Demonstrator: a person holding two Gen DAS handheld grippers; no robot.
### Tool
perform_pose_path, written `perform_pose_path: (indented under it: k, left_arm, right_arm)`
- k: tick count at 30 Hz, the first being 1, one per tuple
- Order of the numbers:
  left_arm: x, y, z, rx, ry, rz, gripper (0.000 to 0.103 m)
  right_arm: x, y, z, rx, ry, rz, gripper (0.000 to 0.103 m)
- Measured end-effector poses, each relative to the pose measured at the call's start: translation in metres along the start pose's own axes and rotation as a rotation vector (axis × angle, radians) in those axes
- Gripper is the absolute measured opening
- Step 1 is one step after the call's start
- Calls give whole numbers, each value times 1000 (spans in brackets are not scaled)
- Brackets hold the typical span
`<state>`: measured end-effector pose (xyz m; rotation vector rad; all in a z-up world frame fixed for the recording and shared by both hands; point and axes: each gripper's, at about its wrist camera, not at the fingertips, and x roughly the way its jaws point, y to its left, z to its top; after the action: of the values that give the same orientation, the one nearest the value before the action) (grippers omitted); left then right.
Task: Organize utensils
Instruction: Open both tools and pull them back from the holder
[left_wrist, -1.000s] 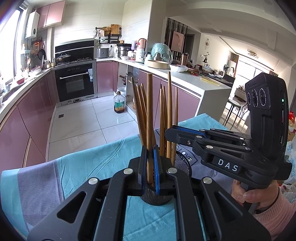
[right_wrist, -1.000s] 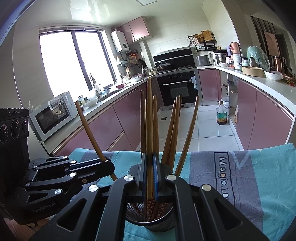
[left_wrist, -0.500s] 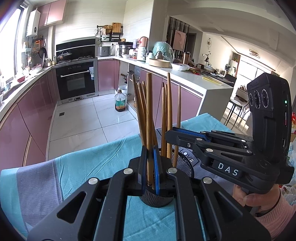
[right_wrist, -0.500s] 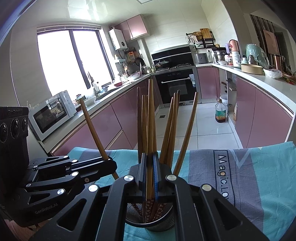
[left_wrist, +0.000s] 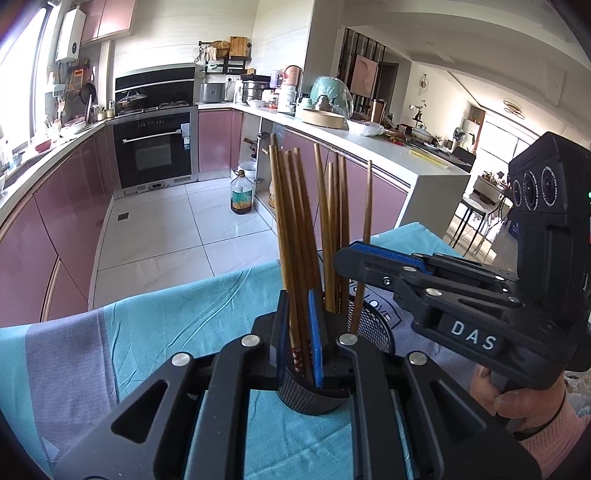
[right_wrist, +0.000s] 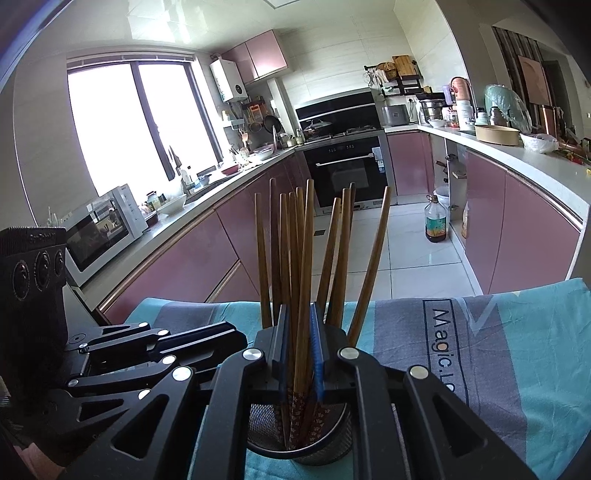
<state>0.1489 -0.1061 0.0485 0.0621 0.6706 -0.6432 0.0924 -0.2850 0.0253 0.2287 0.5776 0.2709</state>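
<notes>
Your left gripper (left_wrist: 298, 321) sits over the black mesh holder (left_wrist: 314, 395). Its jaws have just been opening a little: the blue pads (left_wrist: 316, 339) stand slightly apart, chopsticks (left_wrist: 295, 236) upright between them, no pad clearly pressing.

The holder stands on the teal-and-grey cloth (left_wrist: 177, 317), the whole bundle in it, tips fanned upward.

Your right gripper (right_wrist: 300, 350) reaches the same holder (right_wrist: 321, 450) from the other side. Its jaws too have just been opening, with one chopstick (right_wrist: 306, 295) loose in the narrow gap. Your hand (left_wrist: 524, 402) grips its handle.
</notes>
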Motion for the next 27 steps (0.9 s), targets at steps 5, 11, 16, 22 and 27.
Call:
perform_pose_path:
  k: [5, 11, 16, 22, 27]
  left_arm:
    - [-12, 7, -10, -8, -50, 32, 43]
    - [-41, 22, -34, -51, -133, 97, 86]
    - [-67, 40, -59, -81, -203, 204, 97]
    - [-96, 56, -87, -126, -281, 288, 97]
    - [-118, 50, -113, -116, -343, 354, 97]
  right_arm:
    - [-9, 4, -6, -19, -16, -18, 32]
    - [-31, 15, -22, -79, -74, -96, 71]
    - [-46, 16, -38, -96, -119, -156, 92]
    - [-55, 29, -63, -120, -173, -177, 96]
    - [-63, 42, -82, -140, -221, -190, 96]
